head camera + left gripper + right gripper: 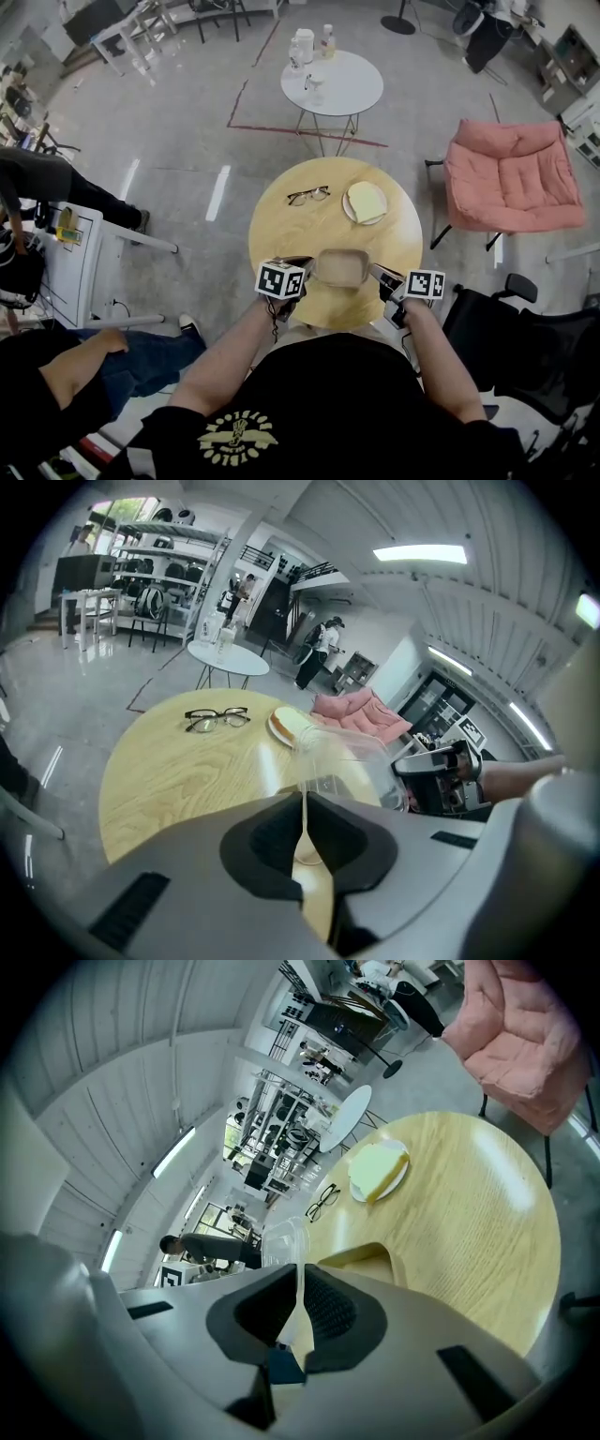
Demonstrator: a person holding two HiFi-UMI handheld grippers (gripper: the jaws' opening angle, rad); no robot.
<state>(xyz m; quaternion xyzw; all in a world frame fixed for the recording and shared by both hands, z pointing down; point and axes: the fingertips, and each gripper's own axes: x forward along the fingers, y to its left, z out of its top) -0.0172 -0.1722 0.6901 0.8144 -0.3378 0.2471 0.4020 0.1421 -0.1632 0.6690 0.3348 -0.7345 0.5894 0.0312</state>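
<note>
A clear plastic container (pixel 342 267) hangs just above the near edge of the round wooden table (pixel 281 225), held from both sides. My left gripper (pixel 305 273) is shut on its left rim, a thin clear wall pinched between the jaws (pixel 303 803). My right gripper (pixel 380 277) is shut on the opposite rim (pixel 298 1286). The container (pixel 349 759) looks empty. In the left gripper view the right gripper (pixel 441 776) shows beyond it. Farther back on the table lie black-framed glasses (pixel 308 195) and a plate with a slice of bread (pixel 366 202).
A white round table (pixel 333 84) with bottles stands beyond. A pink cushioned chair (pixel 511 173) is at the right, a black office chair (pixel 525 347) near my right elbow. A white cart (pixel 80 253) and a seated person's arm (pixel 66 361) are at the left.
</note>
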